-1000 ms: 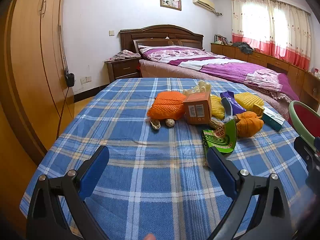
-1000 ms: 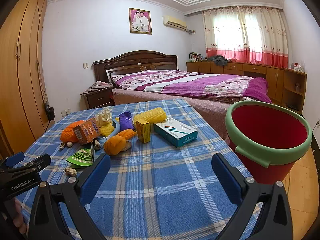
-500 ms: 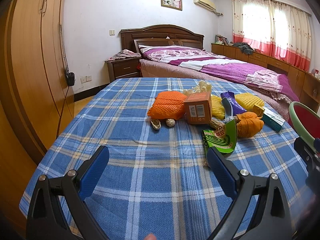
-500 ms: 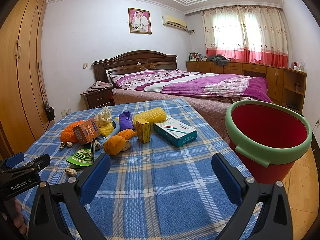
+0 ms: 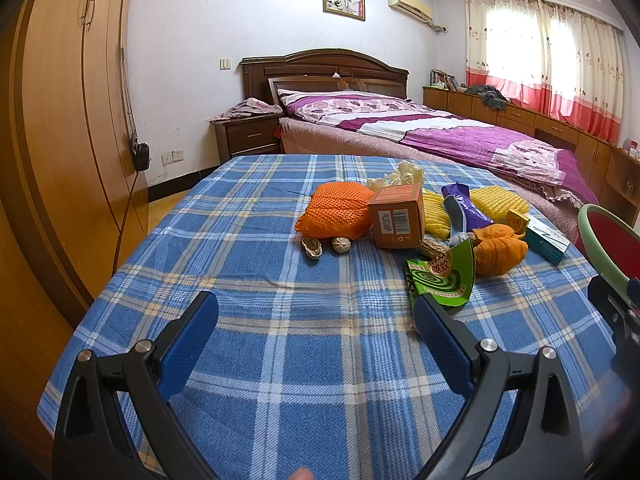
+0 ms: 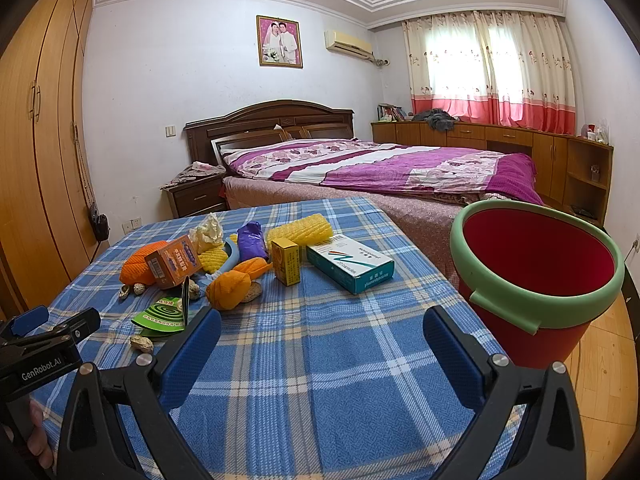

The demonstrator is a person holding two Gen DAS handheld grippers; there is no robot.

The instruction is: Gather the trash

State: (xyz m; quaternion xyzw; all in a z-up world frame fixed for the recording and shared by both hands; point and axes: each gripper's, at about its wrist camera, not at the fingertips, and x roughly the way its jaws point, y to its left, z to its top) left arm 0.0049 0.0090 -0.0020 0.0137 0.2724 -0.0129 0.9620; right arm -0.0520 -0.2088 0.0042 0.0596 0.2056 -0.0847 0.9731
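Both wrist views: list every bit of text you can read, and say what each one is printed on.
"GenRobot.AI": on the left gripper's black body, seen in the right wrist view.
"驱蚊": on the green mosquito-coil packet.
Teal and white box: sideways print, too small to read.
Orange box: barcode and label, too blurred.
Small yellow box: print unreadable.

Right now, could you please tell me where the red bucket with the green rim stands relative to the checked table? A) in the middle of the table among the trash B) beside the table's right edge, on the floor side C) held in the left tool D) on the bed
B: in the right wrist view the red bucket stands off the right edge of the table, apart from the trash.
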